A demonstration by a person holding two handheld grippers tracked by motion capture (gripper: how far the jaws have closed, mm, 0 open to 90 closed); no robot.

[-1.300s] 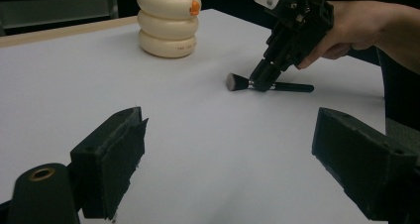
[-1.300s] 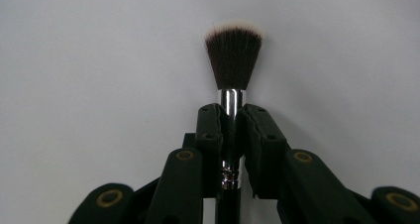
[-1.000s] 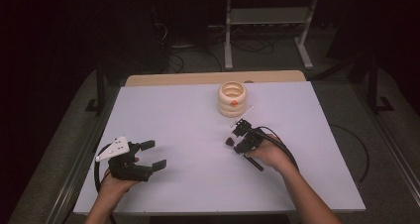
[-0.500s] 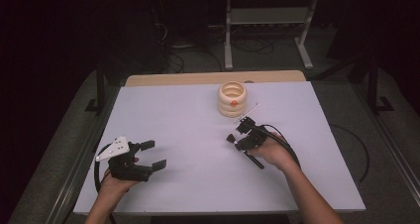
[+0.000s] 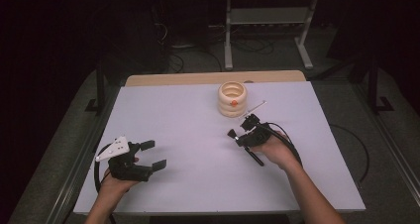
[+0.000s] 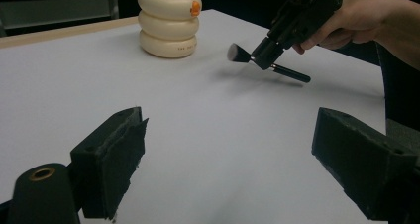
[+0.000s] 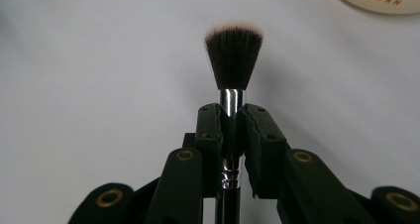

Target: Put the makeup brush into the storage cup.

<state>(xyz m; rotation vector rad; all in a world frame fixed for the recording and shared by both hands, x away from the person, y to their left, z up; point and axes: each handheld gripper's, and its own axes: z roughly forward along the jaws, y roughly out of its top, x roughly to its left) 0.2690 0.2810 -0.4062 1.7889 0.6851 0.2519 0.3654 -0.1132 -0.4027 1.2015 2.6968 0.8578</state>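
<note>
Since a second ago, little has changed: the right gripper (image 5: 243, 131) is still clamped on the dark-bristled, silver-ferruled makeup brush (image 7: 233, 65), held just above the white table (image 5: 188, 120) near the cream ringed ceramic holder (image 5: 232, 98), bristles pointing left. The left gripper (image 5: 148, 154) is kept resting near the table's left edge, jaws wide apart and empty.

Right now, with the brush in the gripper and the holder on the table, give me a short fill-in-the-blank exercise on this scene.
1. The right gripper has its jaws shut on a makeup ____.
2. The left gripper rests on the table with its jaws ____.
3. The cream ringed holder bears a small ____ dot.
4. The brush has ____ bristles with pale tips.

Missing words: brush; open; orange; dark
</note>
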